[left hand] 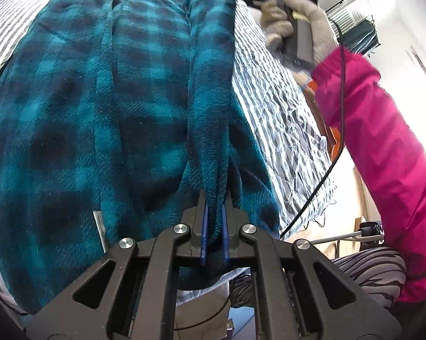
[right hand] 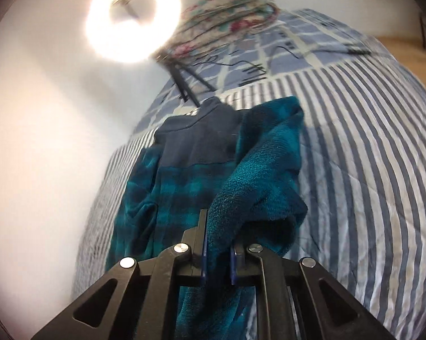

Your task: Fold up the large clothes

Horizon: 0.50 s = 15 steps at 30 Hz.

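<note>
On the striped bedspread (right hand: 369, 170), both grippers clamp the teal fleece (left hand: 79, 107).

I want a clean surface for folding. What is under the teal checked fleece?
The fleece lies on a blue-and-white striped sheet, which shows all round it. The part of the sheet directly beneath is covered. Both claws, left and right, pinch its raised edge.
</note>
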### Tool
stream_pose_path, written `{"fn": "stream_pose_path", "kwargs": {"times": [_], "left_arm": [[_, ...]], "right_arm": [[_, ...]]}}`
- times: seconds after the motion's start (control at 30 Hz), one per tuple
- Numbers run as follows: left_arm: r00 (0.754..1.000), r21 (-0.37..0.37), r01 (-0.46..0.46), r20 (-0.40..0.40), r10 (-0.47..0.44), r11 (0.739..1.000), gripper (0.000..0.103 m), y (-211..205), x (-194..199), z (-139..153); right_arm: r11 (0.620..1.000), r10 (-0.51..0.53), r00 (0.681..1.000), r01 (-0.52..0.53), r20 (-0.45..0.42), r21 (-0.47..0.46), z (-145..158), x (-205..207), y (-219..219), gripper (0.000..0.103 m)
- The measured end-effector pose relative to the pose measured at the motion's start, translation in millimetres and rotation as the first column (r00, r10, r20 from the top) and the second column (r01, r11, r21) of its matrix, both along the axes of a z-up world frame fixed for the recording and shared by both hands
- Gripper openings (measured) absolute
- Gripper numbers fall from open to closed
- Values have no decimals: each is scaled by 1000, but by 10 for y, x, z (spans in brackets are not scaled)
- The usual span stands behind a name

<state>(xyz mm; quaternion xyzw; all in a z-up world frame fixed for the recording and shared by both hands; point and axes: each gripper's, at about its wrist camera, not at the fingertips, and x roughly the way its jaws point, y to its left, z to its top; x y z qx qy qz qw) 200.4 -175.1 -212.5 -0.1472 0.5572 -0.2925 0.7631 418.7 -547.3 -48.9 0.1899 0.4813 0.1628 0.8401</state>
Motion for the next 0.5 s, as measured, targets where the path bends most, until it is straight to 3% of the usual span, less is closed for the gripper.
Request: {"fn": "stream_pose_path", "kwargs": {"times": [0.13, 0.3, 0.33, 0.37, 0.43, 0.5], "left_arm": [[1000, 0, -2, -6, 2, 1000, 5, 33, -39, -37], [998, 0, -22, -54, 22, 1000, 5, 146, -41, -174], [998, 6, -22, -53, 22, 1000, 5, 154, -54, -177], [999, 17, -24, -47, 24, 1000, 5, 154, -56, -179], [999, 26, -20, -41, 21, 999, 5, 149, -67, -178], [999, 24, -19, -38, 20, 1000, 5, 154, -77, -161]], "right_arm": [[992, 100, 995, -98, 14, -73, 93, 72, 494, 9], [961, 224, 974, -224, -22, -164, -106, 156, 1170, 9], [953, 247, 968, -251, -43, -171, -175, 183, 1284, 11], [942, 274, 959, -283, -76, -182, -277, 209, 1416, 20], [930, 284, 951, -304, -120, -205, -388, 211, 1560, 29], [930, 307, 943, -325, -124, -169, -371, 163, 1596, 29]]}}
